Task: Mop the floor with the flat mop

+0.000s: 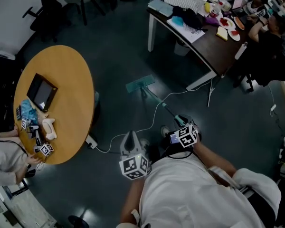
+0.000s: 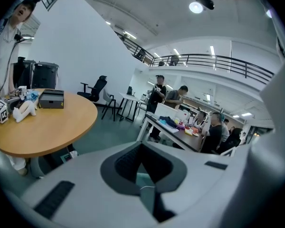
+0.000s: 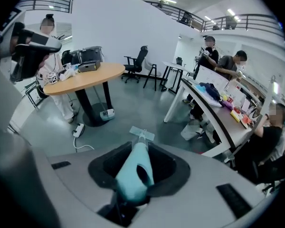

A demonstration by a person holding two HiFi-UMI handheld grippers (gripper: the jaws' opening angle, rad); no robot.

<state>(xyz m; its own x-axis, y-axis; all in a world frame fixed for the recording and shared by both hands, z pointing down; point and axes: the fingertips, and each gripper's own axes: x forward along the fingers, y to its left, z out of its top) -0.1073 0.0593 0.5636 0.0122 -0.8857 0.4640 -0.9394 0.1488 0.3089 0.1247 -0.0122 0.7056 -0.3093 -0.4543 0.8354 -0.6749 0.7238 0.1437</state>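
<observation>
Person: white shirt [image 1: 190, 194]. Left claw [image 1: 131, 136]: pale grey shell, white cube with black square markers. Right claw [image 1: 179, 120]: dark body, matching cube.

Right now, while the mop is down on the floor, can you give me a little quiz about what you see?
1. True or false: the flat mop's head lies on the round wooden table.
2. Pick one: the mop's teal handle is gripped by A) the left gripper, B) the right gripper.
3. Fill in: a white ___ snakes over the floor beside the mop.

Key: 1 false, it lies on the floor; 2 B; 3 cable.
</observation>
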